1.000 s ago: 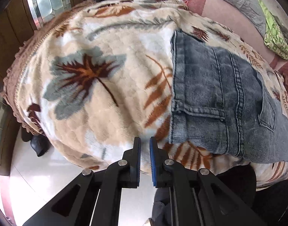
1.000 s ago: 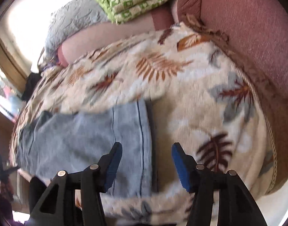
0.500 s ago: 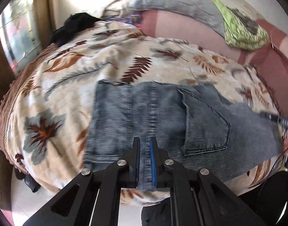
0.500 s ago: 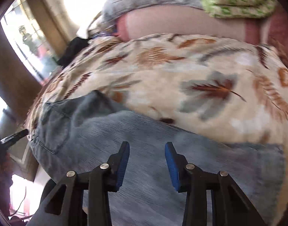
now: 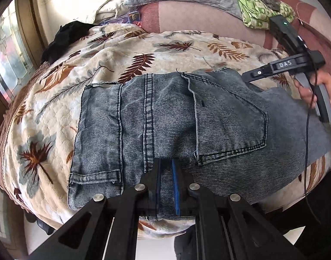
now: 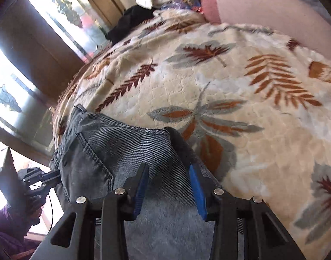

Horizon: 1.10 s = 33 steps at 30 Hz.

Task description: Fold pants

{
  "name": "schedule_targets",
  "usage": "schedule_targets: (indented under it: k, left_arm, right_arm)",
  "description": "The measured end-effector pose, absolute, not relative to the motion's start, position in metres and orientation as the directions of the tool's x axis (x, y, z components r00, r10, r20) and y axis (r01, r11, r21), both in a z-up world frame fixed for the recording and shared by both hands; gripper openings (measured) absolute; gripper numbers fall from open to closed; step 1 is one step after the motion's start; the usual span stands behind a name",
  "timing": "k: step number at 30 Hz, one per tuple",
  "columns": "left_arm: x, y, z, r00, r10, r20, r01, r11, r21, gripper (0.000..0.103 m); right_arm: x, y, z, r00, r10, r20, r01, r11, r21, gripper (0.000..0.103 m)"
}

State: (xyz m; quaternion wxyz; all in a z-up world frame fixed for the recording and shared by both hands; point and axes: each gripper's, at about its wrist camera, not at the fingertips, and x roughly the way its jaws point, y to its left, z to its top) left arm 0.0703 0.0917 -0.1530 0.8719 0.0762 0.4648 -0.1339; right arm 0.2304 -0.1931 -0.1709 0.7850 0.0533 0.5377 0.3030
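The left gripper (image 5: 166, 186) tilts down, its fingers (image 5: 175, 186) nearly together. The right gripper (image 6: 168, 191) tilts down, jaws half apart after narrowing.

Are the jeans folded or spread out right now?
Folded: the jeans lie flat on the blanket as a short doubled rectangle, back pocket up.

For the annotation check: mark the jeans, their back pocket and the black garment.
jeans (image 5: 133, 130), left wrist view, on the denim left of the centre seam.
back pocket (image 5: 230, 125), left wrist view, pocket's middle.
black garment (image 5: 68, 34), left wrist view, its middle.
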Motion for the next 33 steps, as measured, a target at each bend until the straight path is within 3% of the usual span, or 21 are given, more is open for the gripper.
schedule_targets:
  k: [5,8,9,14,19,22,26,33]
  left_arm:
    - [0.077,0.093,-0.160,0.520,-0.172,-0.837,0.317,0.949,0.002,0.009]
    - [0.080,0.093,-0.163,0.515,-0.176,-0.839,0.316,0.949,-0.005,0.009]
    - [0.081,0.092,-0.164,0.517,-0.174,-0.838,0.315,0.949,-0.003,0.009]
    - [0.089,0.093,-0.164,0.510,-0.177,-0.842,0.273,0.961,-0.036,0.009]
    - [0.083,0.088,-0.164,0.526,-0.125,-0.841,0.270,0.963,0.025,0.009]
    - [0.079,0.092,-0.158,0.534,-0.104,-0.839,0.260,0.965,0.046,0.010]
    - [0.077,0.111,-0.143,0.579,-0.065,-0.813,0.202,0.977,0.065,0.010]
    - [0.101,0.121,-0.163,0.543,0.063,-0.837,0.093,0.987,0.135,0.023]
  right_arm:
    - [0.242,-0.179,-0.196,0.164,0.493,-0.854,-0.454,0.807,0.379,0.041]
    - [0.242,-0.171,-0.190,0.175,0.482,-0.858,-0.494,0.797,0.347,0.010]
    - [0.242,-0.168,-0.185,0.198,0.473,-0.859,-0.502,0.802,0.325,0.004]
    - [0.251,-0.163,-0.162,0.281,0.451,-0.847,-0.501,0.822,0.272,0.002]
    - [0.268,-0.170,-0.195,0.304,0.301,-0.904,-0.360,0.915,0.183,0.002]
    - [0.260,-0.203,-0.186,0.346,0.383,-0.856,-0.264,0.916,0.303,0.003]
    - [0.219,-0.242,-0.155,0.430,0.408,-0.805,-0.234,0.912,0.337,0.003]
    - [0.158,-0.233,-0.176,0.391,0.374,-0.841,-0.204,0.926,0.317,0.003]
